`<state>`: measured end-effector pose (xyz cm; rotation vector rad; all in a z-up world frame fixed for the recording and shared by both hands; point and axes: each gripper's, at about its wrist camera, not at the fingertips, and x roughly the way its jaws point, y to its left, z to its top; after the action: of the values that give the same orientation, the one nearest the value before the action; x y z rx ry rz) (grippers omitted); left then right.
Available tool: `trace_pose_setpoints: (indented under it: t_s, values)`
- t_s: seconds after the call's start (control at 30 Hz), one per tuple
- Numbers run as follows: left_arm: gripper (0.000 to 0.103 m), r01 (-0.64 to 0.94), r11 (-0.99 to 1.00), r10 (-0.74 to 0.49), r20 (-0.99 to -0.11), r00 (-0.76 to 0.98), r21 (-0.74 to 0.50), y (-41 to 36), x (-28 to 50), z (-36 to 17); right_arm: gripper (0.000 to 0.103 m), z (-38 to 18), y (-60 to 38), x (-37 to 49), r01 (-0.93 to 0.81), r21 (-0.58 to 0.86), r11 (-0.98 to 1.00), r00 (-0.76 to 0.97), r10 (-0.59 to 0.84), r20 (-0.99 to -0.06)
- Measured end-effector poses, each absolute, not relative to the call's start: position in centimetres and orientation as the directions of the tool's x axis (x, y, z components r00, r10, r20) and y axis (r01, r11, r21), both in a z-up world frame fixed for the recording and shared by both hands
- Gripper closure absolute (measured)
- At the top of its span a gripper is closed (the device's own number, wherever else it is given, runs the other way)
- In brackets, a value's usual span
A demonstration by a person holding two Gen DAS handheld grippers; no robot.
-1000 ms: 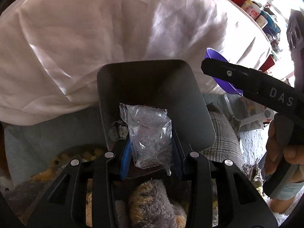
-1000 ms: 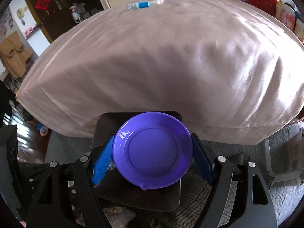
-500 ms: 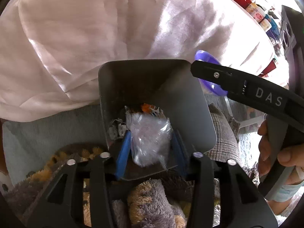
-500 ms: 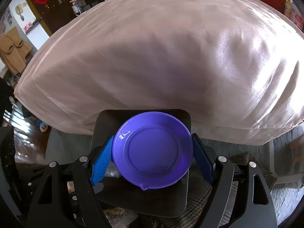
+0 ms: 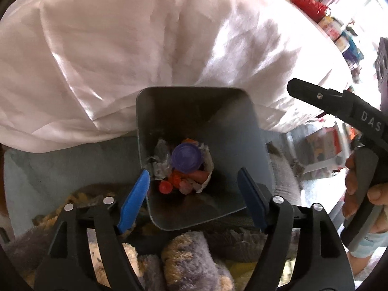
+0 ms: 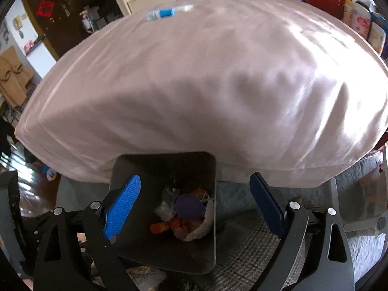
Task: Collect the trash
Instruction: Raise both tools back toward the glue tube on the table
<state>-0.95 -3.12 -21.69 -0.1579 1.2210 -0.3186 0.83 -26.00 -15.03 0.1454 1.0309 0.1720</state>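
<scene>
A pale satin-covered bed [image 5: 135,48] fills the upper half of both views. Below it, at lower centre, stands a dark grey square bin [image 5: 242,131], its open mouth facing the cameras. At its bottom lies the trash: a purple plate [image 5: 186,158] resting on top of crumpled clear plastic [image 5: 158,157], whitish paper [image 5: 209,169] and some red and orange bits [image 5: 169,184]; the heap is blurred, so the bits cannot be told apart.

The left gripper [image 5: 194,201] hangs over the bin's near edge, its blue fingers [image 5: 135,198] apart with nothing between them; they have just been opening. The right gripper [image 6: 194,208] likewise stands with its fingers [image 6: 122,208] wide apart and bare, having just opened further, the bin's mouth between them.

Only the left view shows the right gripper from outside, at the right edge, with a hand [image 5: 363,189] around its handle, and plush fabric [image 5: 189,259] at the bottom. Only the right view shows a bottle with a blue label [image 6: 167,13] on the bed's far side, upper centre, and checked cloth [image 6: 245,252] beside the bin.
</scene>
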Motion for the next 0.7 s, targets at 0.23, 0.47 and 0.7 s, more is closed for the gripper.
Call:
trace_pose_setpoints:
  t_s: [0.23,0.47,0.7]
  values:
    - [0.019,0.168,0.951,-0.308,-0.847,0.433,-0.260,-1.3,-0.4,-14.9,0.011,-10.1,-27.7,1.7,-0.086,0.127,0.988,0.604,0.153,-0.782]
    - [0.013,0.164,0.975,-0.218,-0.788,0.575,-0.150,0.8,2.9,-7.8,0.011,-6.0,-27.8,3.8,-0.103,0.035,0.994,0.687,0.097,-0.720]
    - [0.012,0.151,0.973,-0.232,-0.775,0.588,-0.177,1.7,7.9,-5.8,0.011,-4.6,-26.7,7.7,-0.128,0.009,0.992,0.708,0.098,-0.699]
